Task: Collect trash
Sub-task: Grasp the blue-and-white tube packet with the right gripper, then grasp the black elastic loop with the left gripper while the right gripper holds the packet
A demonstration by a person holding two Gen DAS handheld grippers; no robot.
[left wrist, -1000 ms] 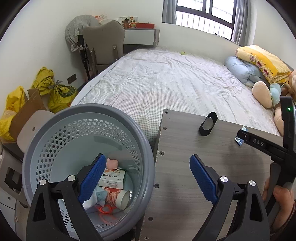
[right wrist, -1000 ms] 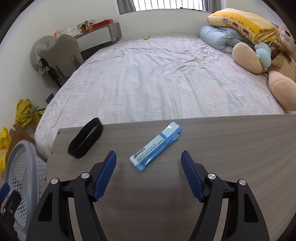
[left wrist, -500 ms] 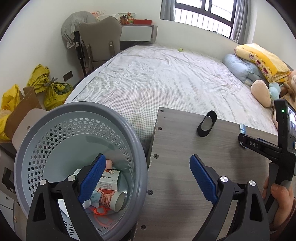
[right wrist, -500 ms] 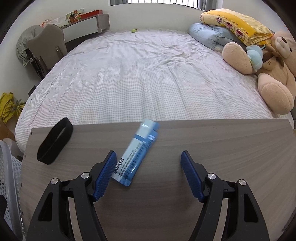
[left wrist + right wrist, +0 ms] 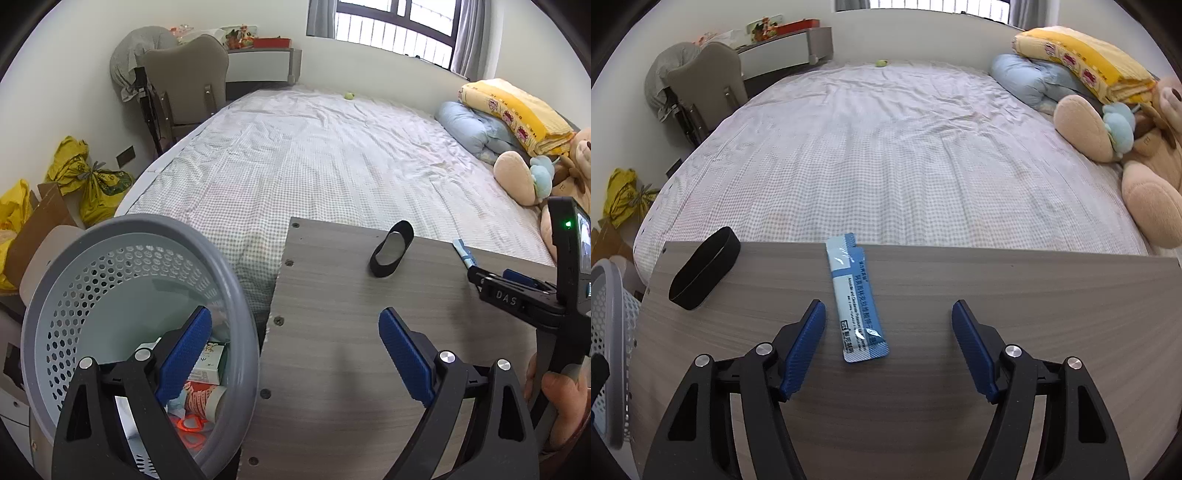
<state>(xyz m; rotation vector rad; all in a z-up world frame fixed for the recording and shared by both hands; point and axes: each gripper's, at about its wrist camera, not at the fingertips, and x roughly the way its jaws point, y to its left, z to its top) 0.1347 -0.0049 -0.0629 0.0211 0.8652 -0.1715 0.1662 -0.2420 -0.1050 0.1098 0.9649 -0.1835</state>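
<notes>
A blue and white packet (image 5: 855, 299) lies flat on the grey wooden table (image 5: 1052, 295), its far end at the table's back edge. My right gripper (image 5: 888, 306) hovers over it, open, with the packet's near end between the fingers and touching neither pad. The same packet (image 5: 464, 253) shows in the left wrist view beside that gripper. My left gripper (image 5: 293, 317) is open and holds nothing; one finger hangs over the grey perforated basket (image 5: 236, 295), the other over the table (image 5: 351, 369). The basket holds a small box, a paper cup and other scraps.
A black elastic band (image 5: 701, 269) stands on the table's far left corner. Behind the table lies a bed (image 5: 886, 147) with pillows and a plush bear (image 5: 1145, 166). Yellow bags (image 5: 92, 184) and cardboard sit on the floor to the left. A hand (image 5: 557, 391) grips the right tool.
In the right wrist view the packet has swung from a diagonal to nearly straight ahead and now lies between the fingers. The left gripper has drifted, so the basket sits further left in its view.
</notes>
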